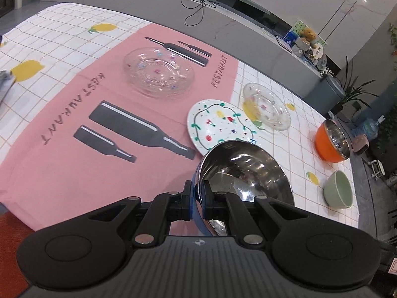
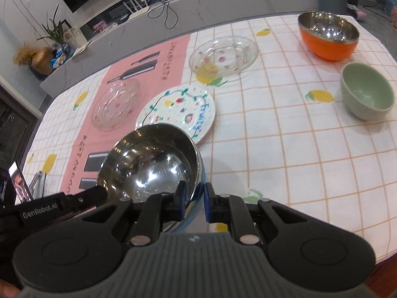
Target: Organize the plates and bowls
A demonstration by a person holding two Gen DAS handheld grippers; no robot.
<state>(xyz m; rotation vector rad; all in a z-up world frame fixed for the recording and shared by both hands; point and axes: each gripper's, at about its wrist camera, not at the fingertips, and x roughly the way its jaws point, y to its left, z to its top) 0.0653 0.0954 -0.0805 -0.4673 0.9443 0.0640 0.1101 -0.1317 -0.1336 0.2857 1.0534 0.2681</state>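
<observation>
Since this steel bowl (image 1: pixel 244 173) is light, stiff and slick, my left gripper (image 1: pixel 197 193) and right gripper (image 2: pixel 194 200) each pinch its thin rim on opposite sides.

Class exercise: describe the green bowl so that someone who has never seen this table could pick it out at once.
Start at the checked tablecloth with lemon prints, and go to the side away from the pink mat. There two bowls stand apart, near the table's edge: the orange bowl, then the green bowl. It is the smaller one, pale green inside and out with a matt look, whereas its neighbour has a shiny steel inside.
</observation>
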